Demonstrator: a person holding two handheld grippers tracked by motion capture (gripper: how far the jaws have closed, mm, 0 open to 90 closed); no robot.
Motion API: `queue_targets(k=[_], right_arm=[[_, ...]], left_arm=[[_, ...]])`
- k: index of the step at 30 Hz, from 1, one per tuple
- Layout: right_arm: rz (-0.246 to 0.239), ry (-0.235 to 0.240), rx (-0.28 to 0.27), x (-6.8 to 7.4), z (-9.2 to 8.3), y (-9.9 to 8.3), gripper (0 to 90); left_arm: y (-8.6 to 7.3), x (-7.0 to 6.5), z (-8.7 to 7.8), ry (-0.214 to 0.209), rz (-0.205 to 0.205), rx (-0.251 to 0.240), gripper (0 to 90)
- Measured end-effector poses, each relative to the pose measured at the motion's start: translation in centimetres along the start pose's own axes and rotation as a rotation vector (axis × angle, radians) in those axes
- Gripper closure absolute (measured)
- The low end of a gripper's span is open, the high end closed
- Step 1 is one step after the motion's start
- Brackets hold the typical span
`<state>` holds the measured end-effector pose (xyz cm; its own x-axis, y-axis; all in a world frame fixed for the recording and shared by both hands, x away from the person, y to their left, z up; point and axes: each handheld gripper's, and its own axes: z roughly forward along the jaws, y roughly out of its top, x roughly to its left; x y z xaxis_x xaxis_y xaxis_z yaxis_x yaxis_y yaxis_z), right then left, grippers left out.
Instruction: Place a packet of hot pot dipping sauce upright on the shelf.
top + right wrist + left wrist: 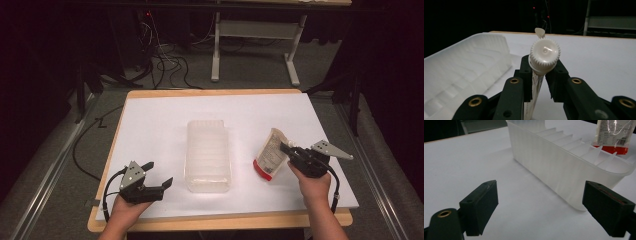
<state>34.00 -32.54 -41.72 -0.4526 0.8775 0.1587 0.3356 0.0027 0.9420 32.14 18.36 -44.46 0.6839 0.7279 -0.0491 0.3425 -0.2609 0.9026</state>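
Note:
A translucent plastic bin with ribbed dividers lies in the middle of the white table; the left gripper view shows its long wall close ahead. My left gripper rests open near the front left, jaws wide apart and empty, just left of the bin. A spouted pouch with a red bottom hangs tilted right of the bin, also seen as the pouch in the left gripper view. My right gripper is shut on it below its white screw cap.
The table's wooden front edge runs just ahead of the person's hands. Beyond the far edge stand a white table frame and loose cables on the grey floor.

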Motion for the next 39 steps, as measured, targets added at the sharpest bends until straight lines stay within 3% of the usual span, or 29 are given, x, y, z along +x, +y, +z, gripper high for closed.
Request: queue_targets(k=[4,6,10,12,14,15,18,30,39], right_arm=[[-0.005,0.028,-0.028,0.9,-0.4,0.4,77.0],[-0.032,0.024,-0.059,1.3,-1.0,1.1,77.1],[-0.043,-0.011,-0.109,1.2,-1.3,1.7,77.1],[-0.044,-0.063,-0.142,0.2,-1.0,1.6,77.0],[-0.035,-0.073,-0.138,-0.2,-0.7,1.4,77.0],[-0.028,-0.089,-0.107,-0.7,-0.4,0.8,76.9],[-0.041,-0.1,-0.101,-0.7,-0.5,0.3,76.9],[-0.074,-0.098,-0.046,-0.3,-3.2,-0.8,75.7],[-0.062,-0.084,-0.025,-0.1,-3.3,-1.1,63.7]], left_arm=[[0.0,0.0,0.0,-0.001,-0.001,-0.003,13.8],[0.0,-0.1,0.0,0.001,0.0,-0.004,13.8],[0.0,-0.1,0.0,0.001,0.0,-0.006,13.8],[0.0,0.0,0.0,0.001,0.0,-0.005,13.8],[0.0,0.0,0.0,0.002,-0.001,-0.006,13.8],[0.0,0.0,-0.1,0.003,-0.004,-0.011,13.8],[0.0,0.1,-0.1,0.004,-0.003,-0.009,13.8],[0.1,0.0,-0.1,-0.003,0.002,-0.013,13.8],[0.2,-0.1,-0.1,-0.006,0.006,-0.014,13.8]])
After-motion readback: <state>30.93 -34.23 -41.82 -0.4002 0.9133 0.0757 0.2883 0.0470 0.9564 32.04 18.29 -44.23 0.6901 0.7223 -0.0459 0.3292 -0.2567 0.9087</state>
